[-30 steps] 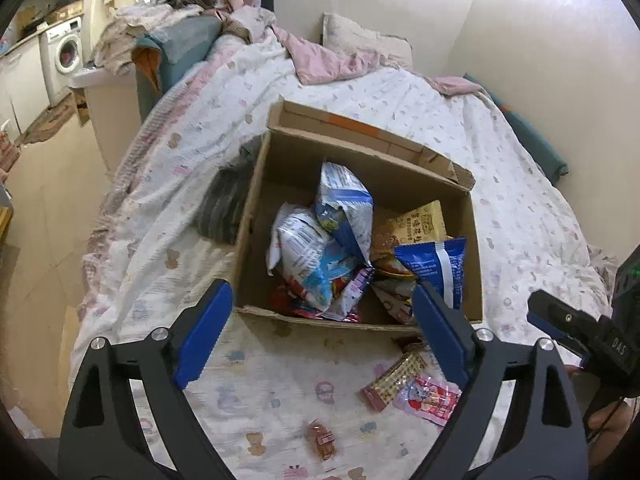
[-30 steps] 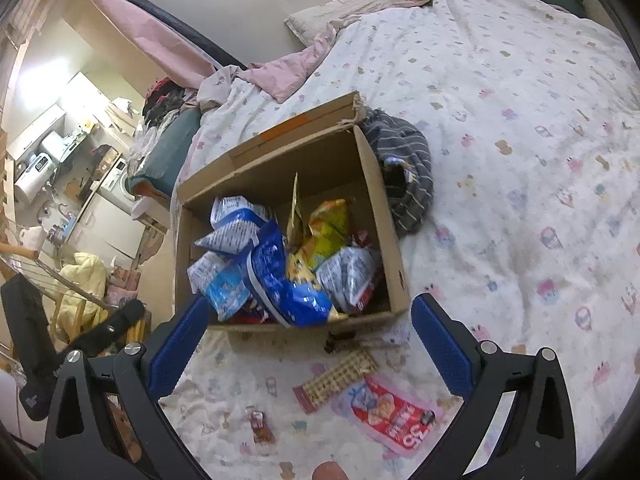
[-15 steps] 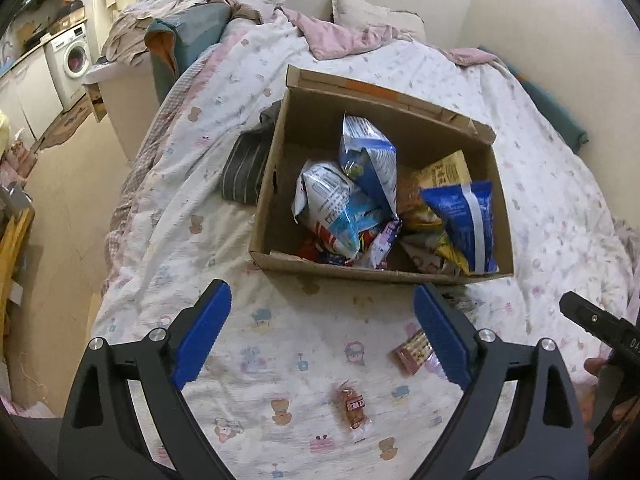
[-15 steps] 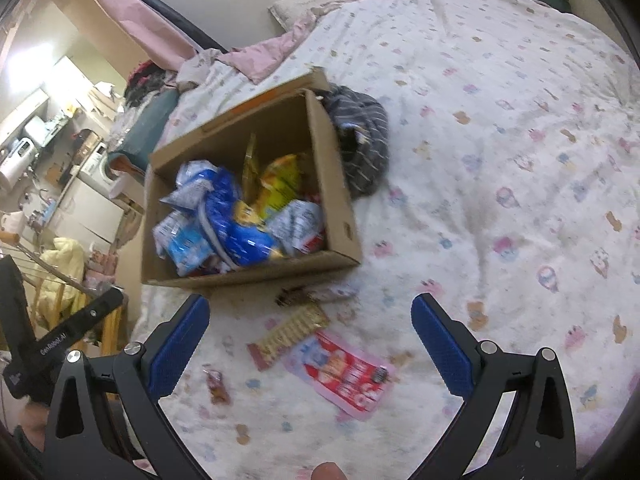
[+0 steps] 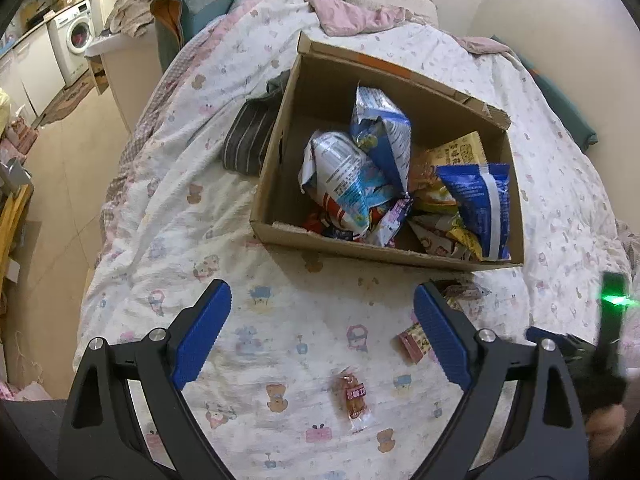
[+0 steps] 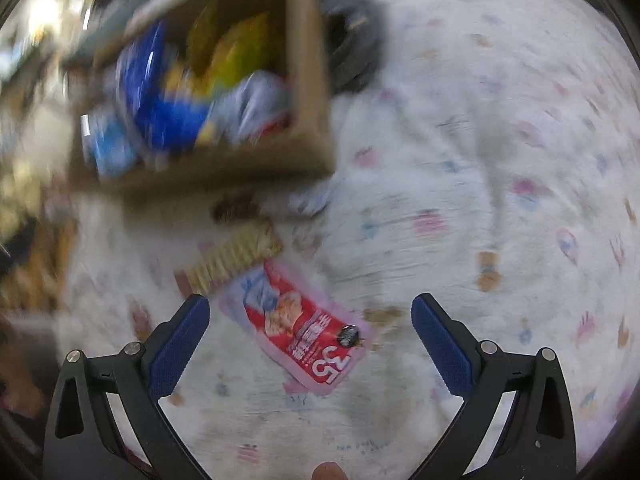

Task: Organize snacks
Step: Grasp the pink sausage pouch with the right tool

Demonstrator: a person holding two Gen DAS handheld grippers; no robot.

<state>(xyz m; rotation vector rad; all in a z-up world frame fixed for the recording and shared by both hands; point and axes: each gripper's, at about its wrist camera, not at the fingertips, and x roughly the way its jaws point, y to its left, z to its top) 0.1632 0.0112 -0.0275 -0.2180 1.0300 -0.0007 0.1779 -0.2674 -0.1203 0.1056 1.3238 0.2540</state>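
Since the earlier frames we have dropped both grippers closer to the bedspread; the right wrist view is now smeared by motion.

We note the left gripper (image 5: 322, 338) has its blue fingers (image 5: 200, 336) wide apart, holding nothing. Between those fingers, nearer the right one, lies a small brown wrapped candy (image 5: 354, 396) on the bedspread (image 5: 168, 200). Just behind the right fingertip a cracker pack (image 5: 412, 340) shows one end, the rest hidden by the finger. Beyond the fingertips stands the cardboard box (image 5: 360, 246), open at the top and holding several snack bags, among them a dark blue bag (image 5: 480, 204) against its right wall. A dark striped cloth (image 5: 250, 140) lies touching the box's left wall. Far off to the left, a washing machine (image 5: 76, 36).

The right gripper (image 6: 310, 340) also has its fingers (image 6: 176, 350) spread wide, with nothing between the pads. A red and pink snack packet (image 6: 304, 328) lies flat between them, closer to the left finger, not touched. Just past the left fingertip sits the cracker pack (image 6: 236, 258), and beyond it the box (image 6: 224, 170), blurred, with the dark cloth (image 6: 352, 48) at its right side.
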